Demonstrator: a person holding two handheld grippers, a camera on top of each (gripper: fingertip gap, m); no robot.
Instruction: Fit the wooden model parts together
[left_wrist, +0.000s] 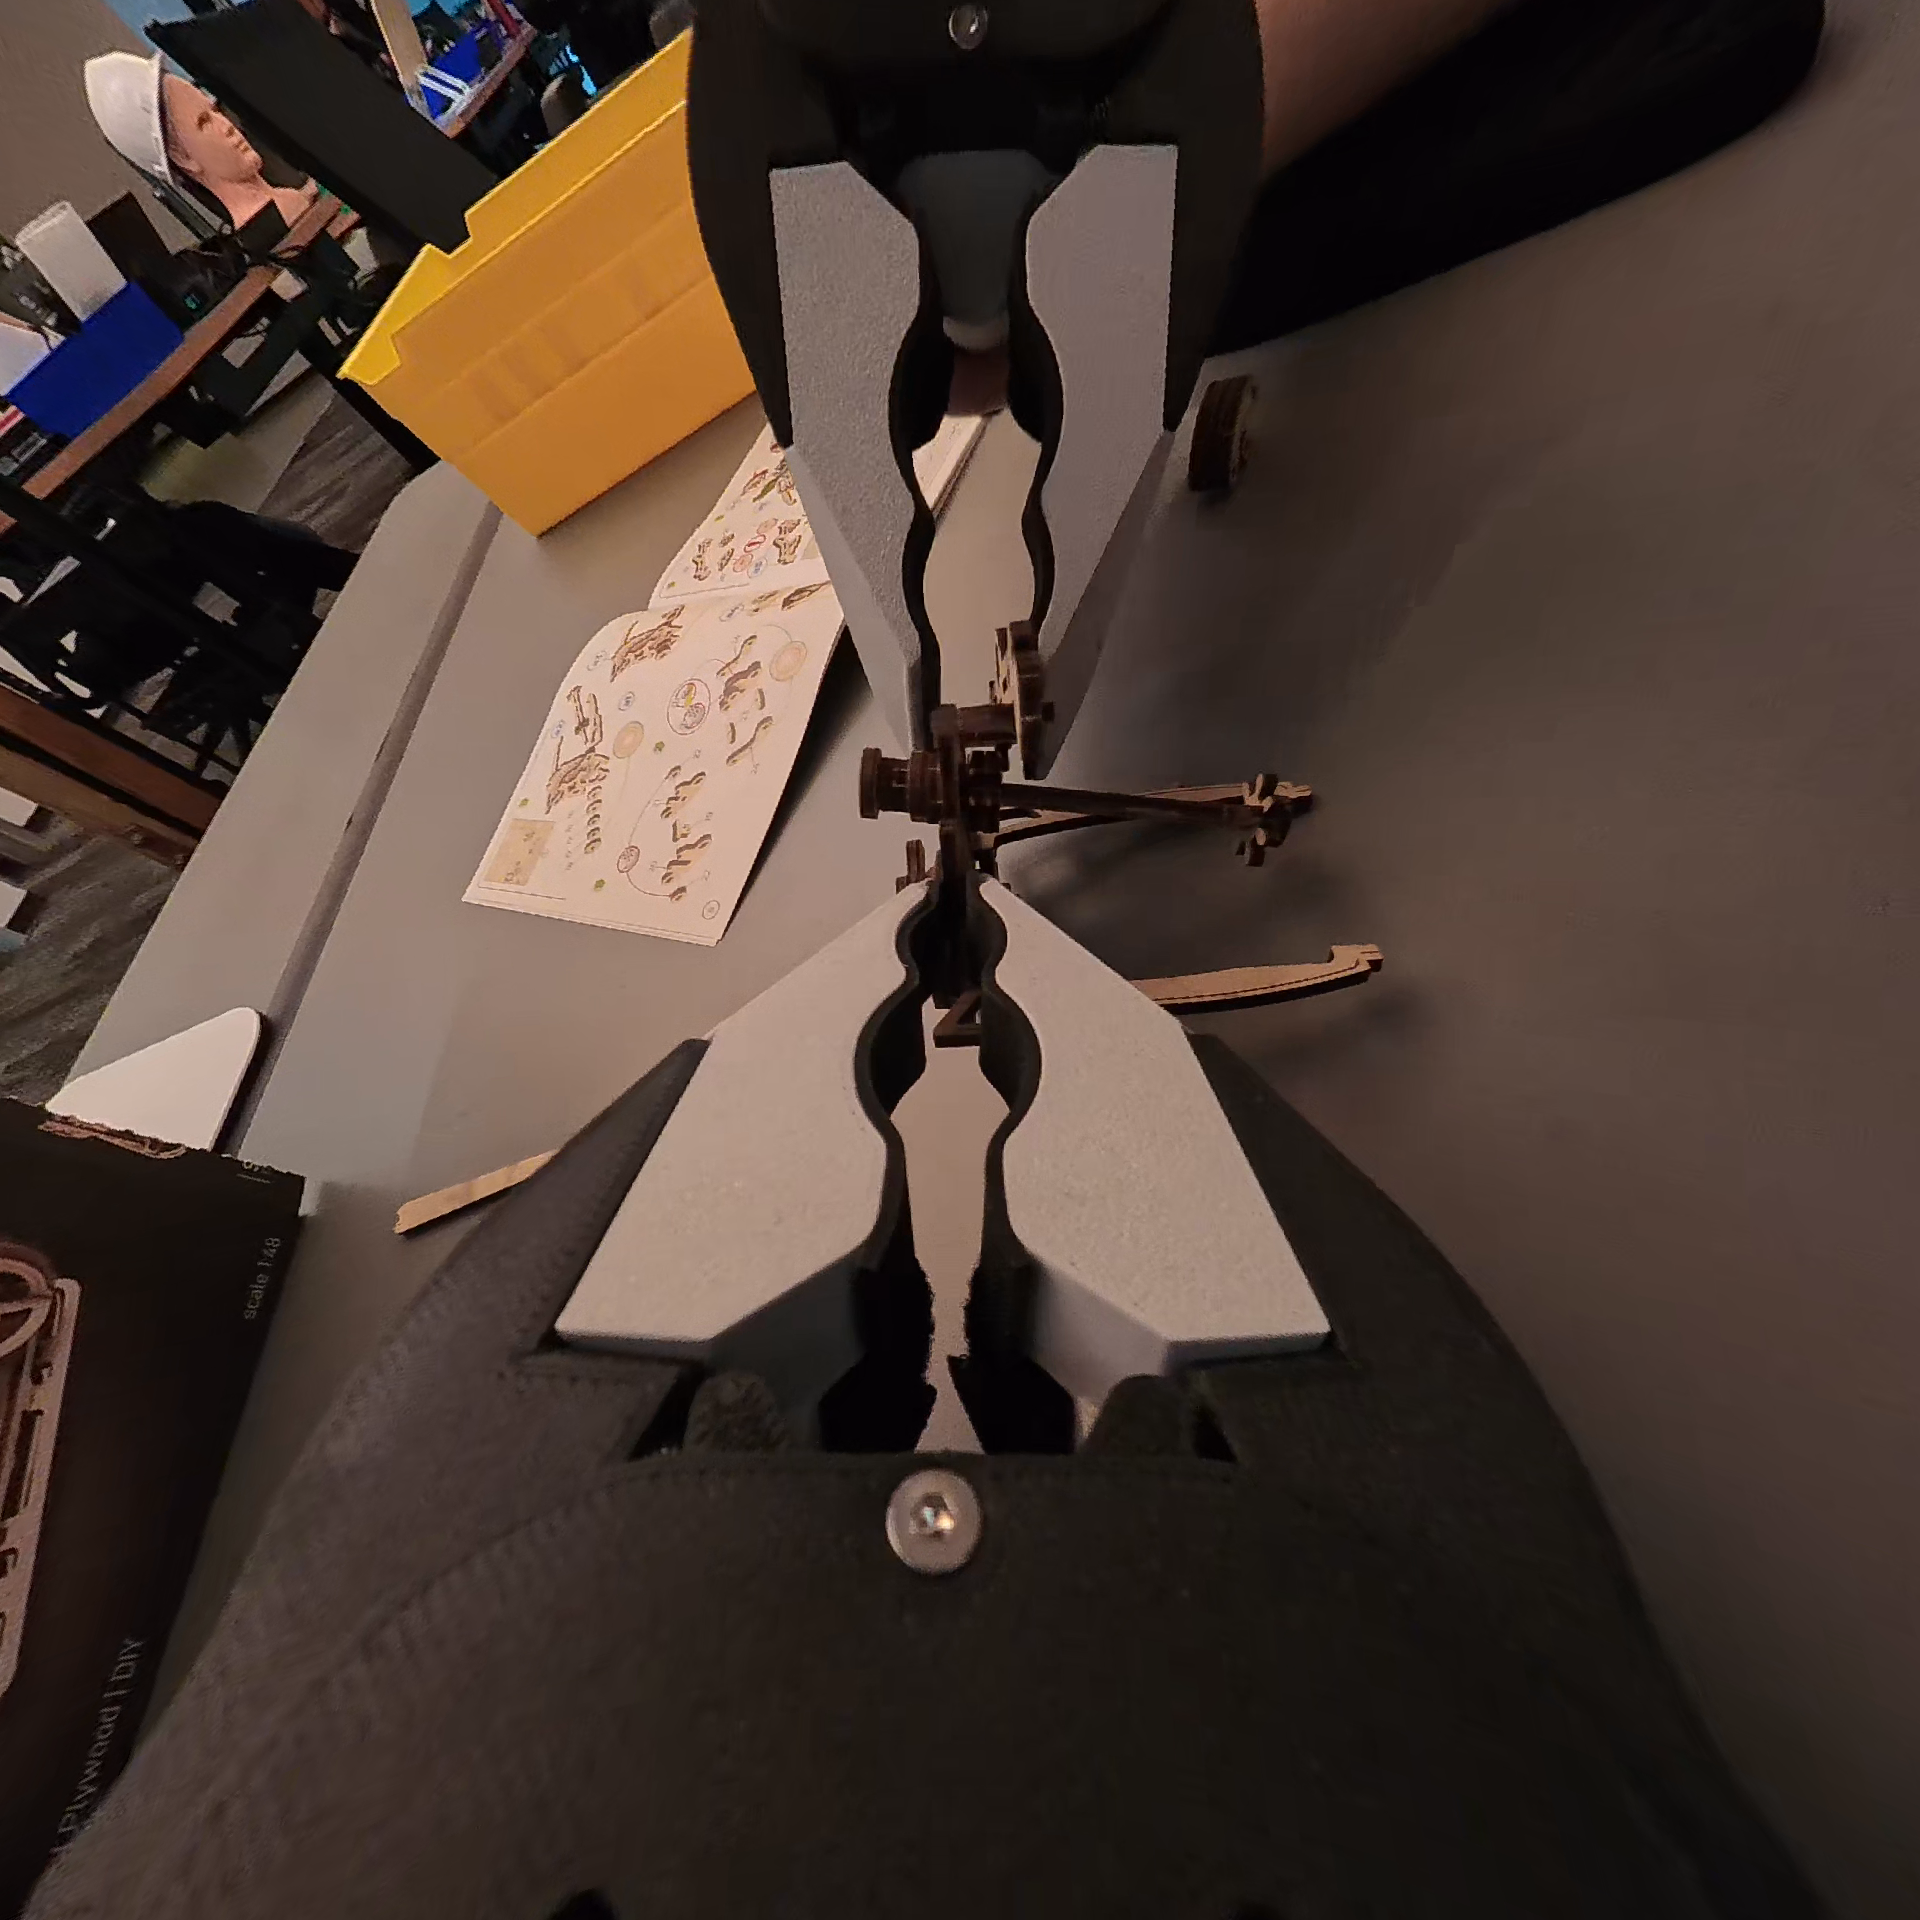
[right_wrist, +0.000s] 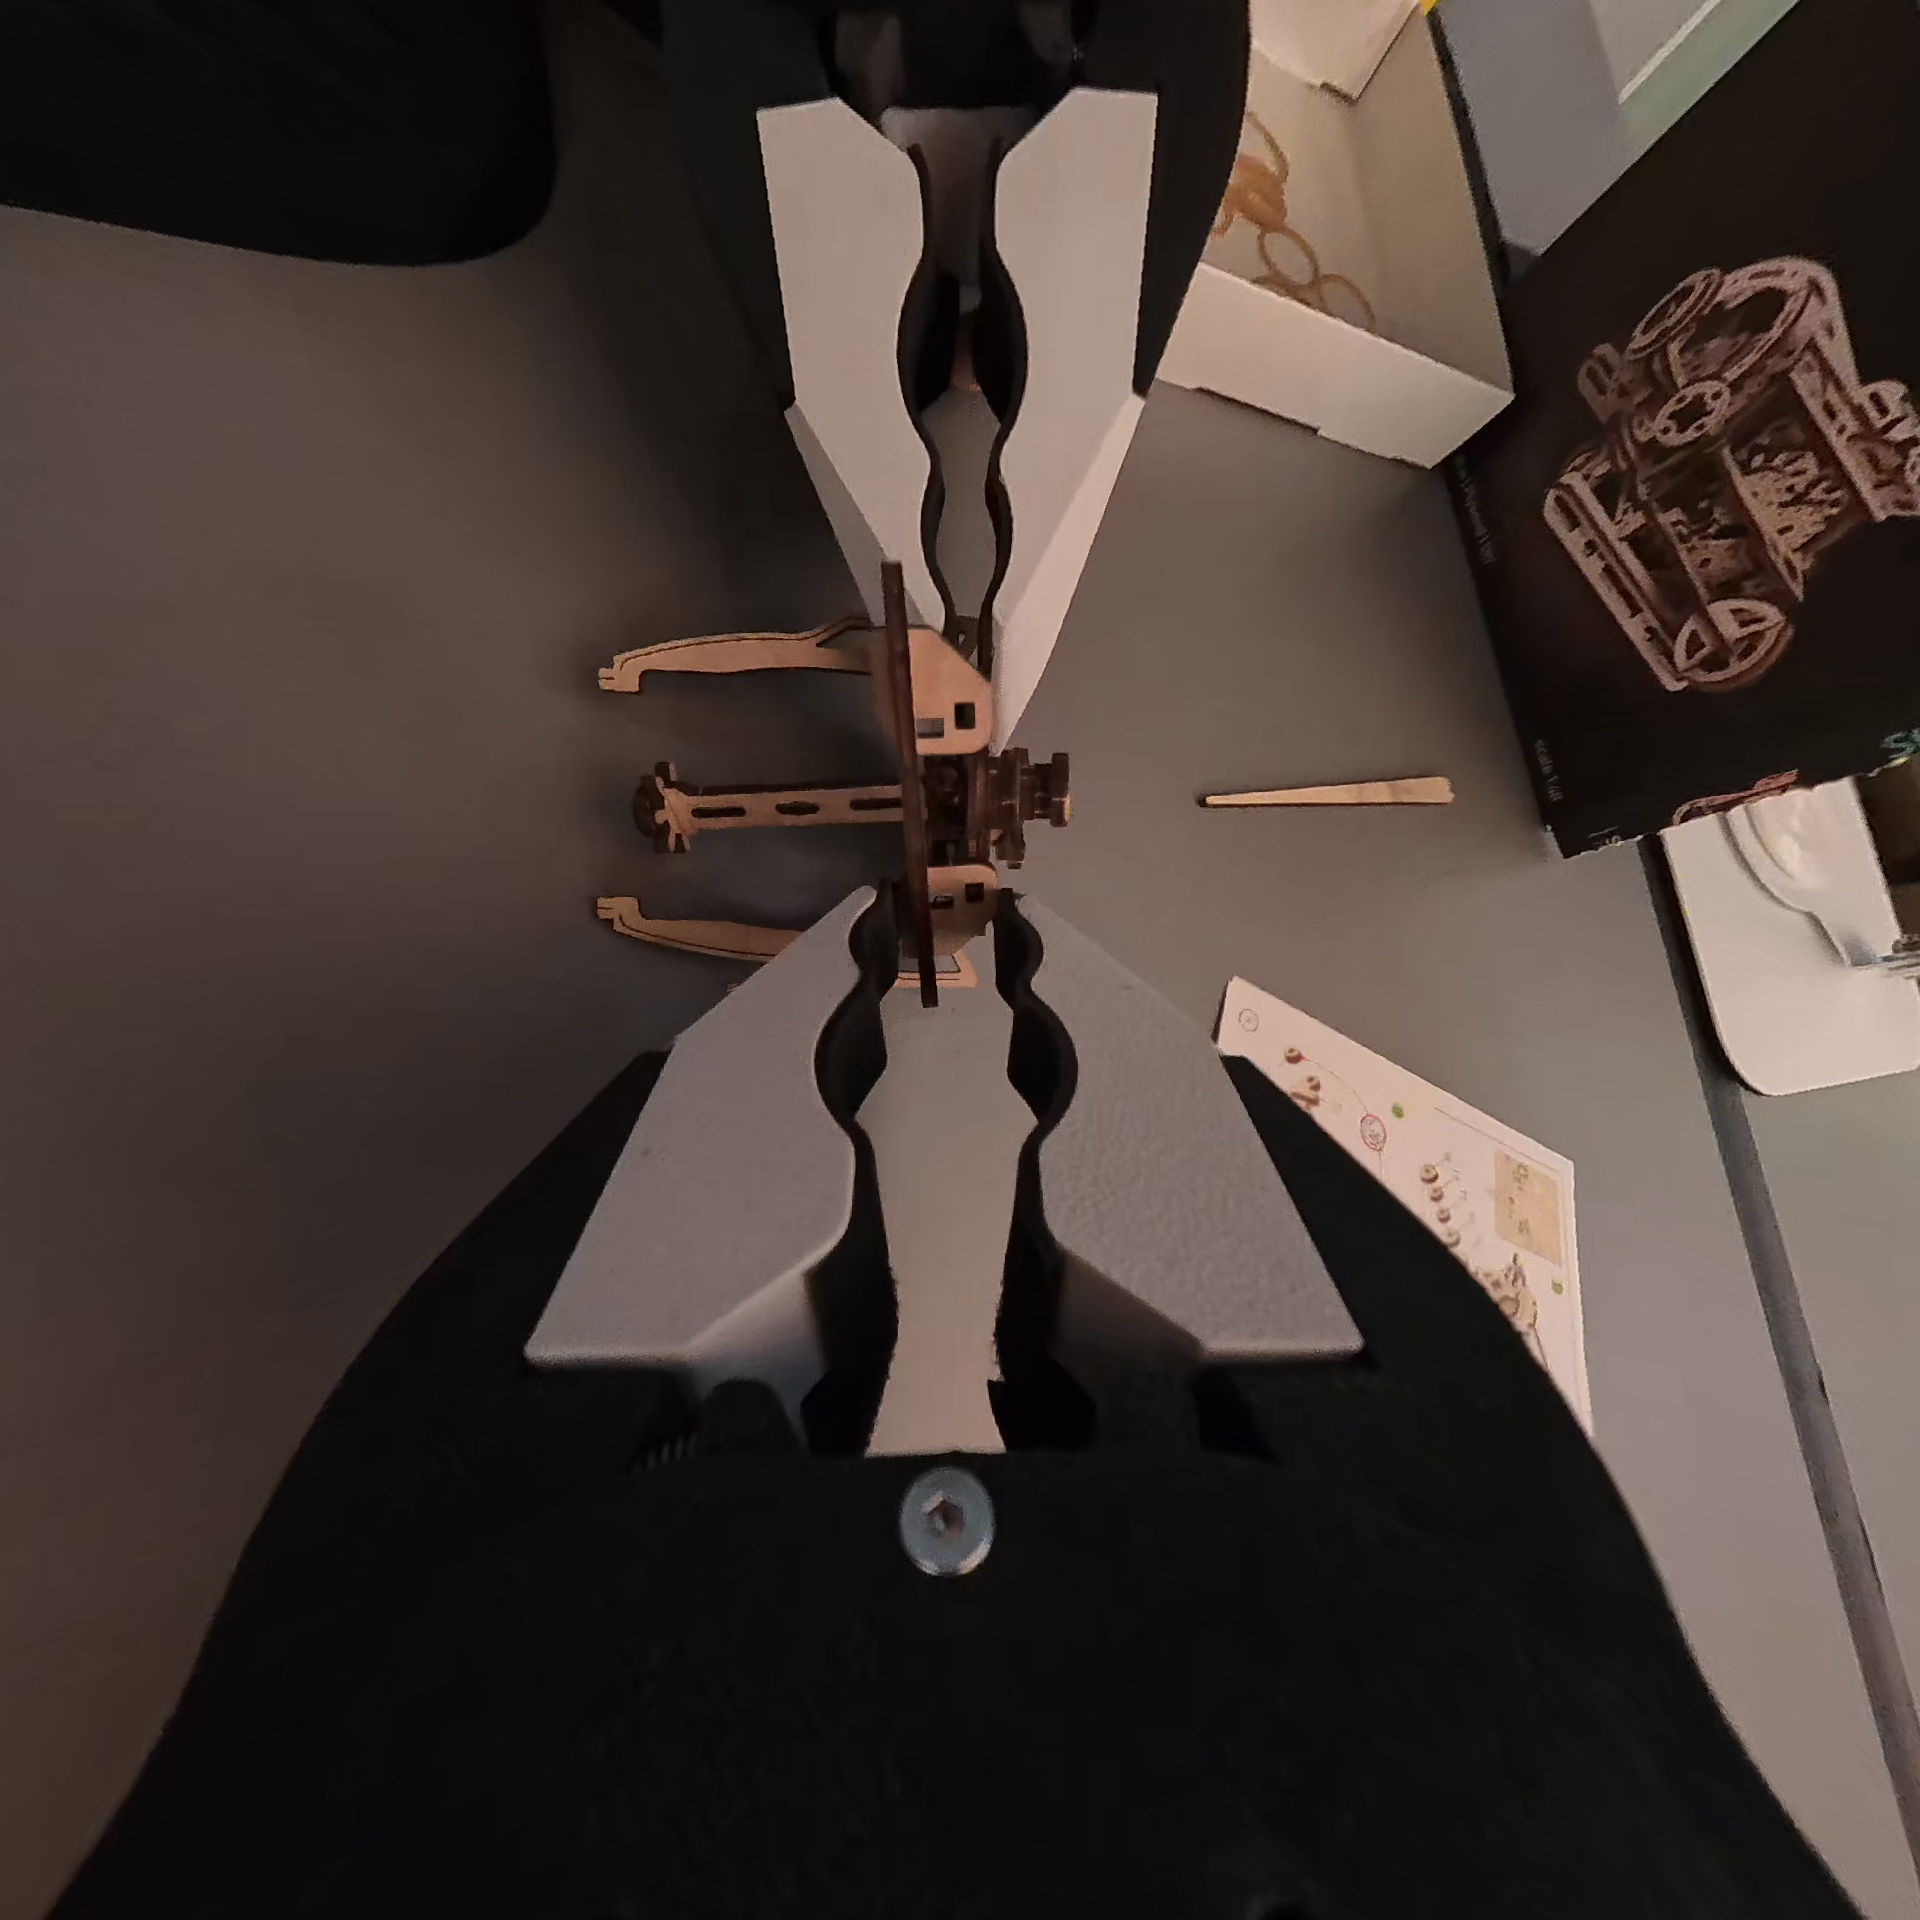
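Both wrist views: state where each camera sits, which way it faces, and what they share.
Left wrist view: sits behind the left gripper, looks along its fingers across the grey table toward the booklet and yellow bin; the right gripper faces it.
Right wrist view: sits behind the right gripper, looks steeply down at the table toward the model box; the left gripper faces it.
Shared: the wooden model gripped from opposite sides.

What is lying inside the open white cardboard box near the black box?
Inside the open white cardboard box, pale wooden ring-shaped parts are visible. The far tool and the box wall cover the rest.
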